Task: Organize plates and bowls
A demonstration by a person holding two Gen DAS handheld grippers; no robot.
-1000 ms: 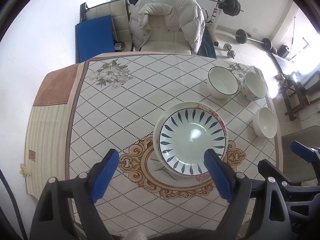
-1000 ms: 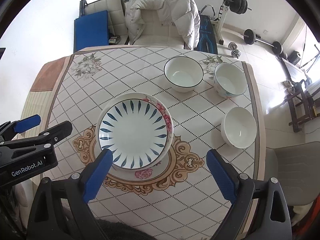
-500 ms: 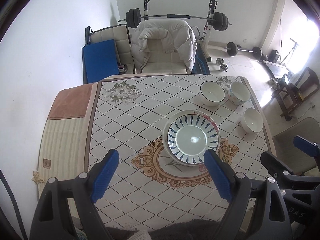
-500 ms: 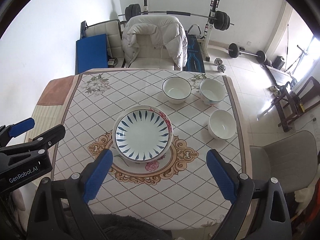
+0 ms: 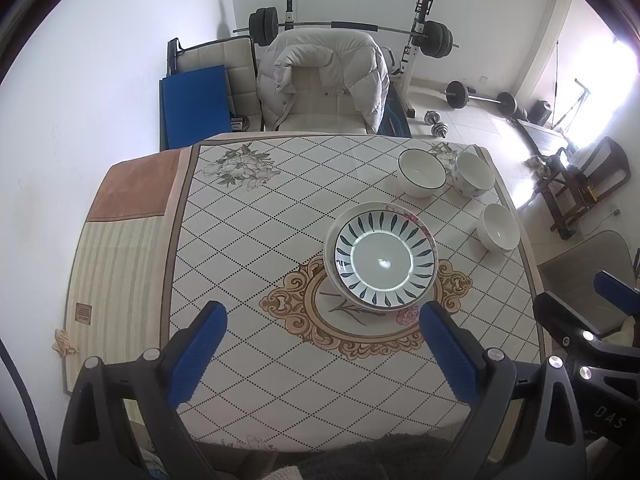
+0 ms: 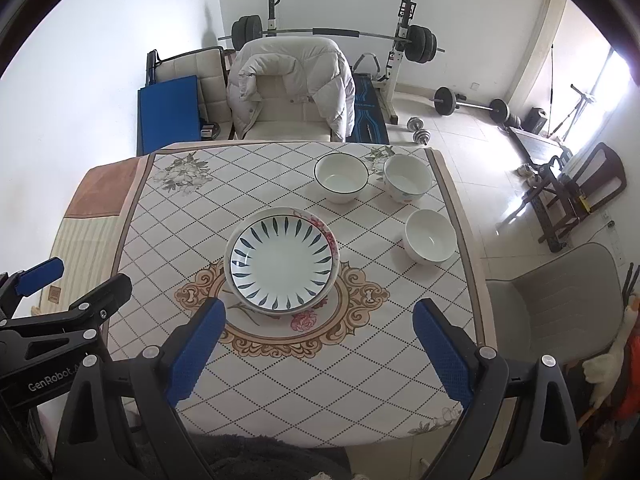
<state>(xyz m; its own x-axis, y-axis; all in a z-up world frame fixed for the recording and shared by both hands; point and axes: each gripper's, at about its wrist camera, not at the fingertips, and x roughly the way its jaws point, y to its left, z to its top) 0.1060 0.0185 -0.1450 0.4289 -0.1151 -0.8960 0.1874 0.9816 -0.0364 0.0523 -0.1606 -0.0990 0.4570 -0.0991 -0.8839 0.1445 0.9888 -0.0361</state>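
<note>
A stack of plates [image 5: 382, 258] with a blue-leaf plate on top sits at the middle of the table [image 5: 248, 240]; it also shows in the right wrist view [image 6: 282, 262]. Three white bowls stand at the far right: a dark-rimmed bowl [image 6: 341, 178], a flower-patterned bowl [image 6: 407, 178] and a plain bowl [image 6: 430, 236]. My left gripper [image 5: 324, 354] is open and empty, high above the near edge. My right gripper [image 6: 318, 354] is open and empty, beside it on the right.
A chair with a white puffy jacket [image 6: 294, 88] stands at the table's far side. A grey chair [image 6: 556, 304] is at the right. A blue mat [image 6: 168, 118] and a barbell rack [image 6: 336, 34] stand by the wall.
Both grippers have risen and pulled back from the table. The plates and bowls look smaller and have not moved. Both grippers stay open.
</note>
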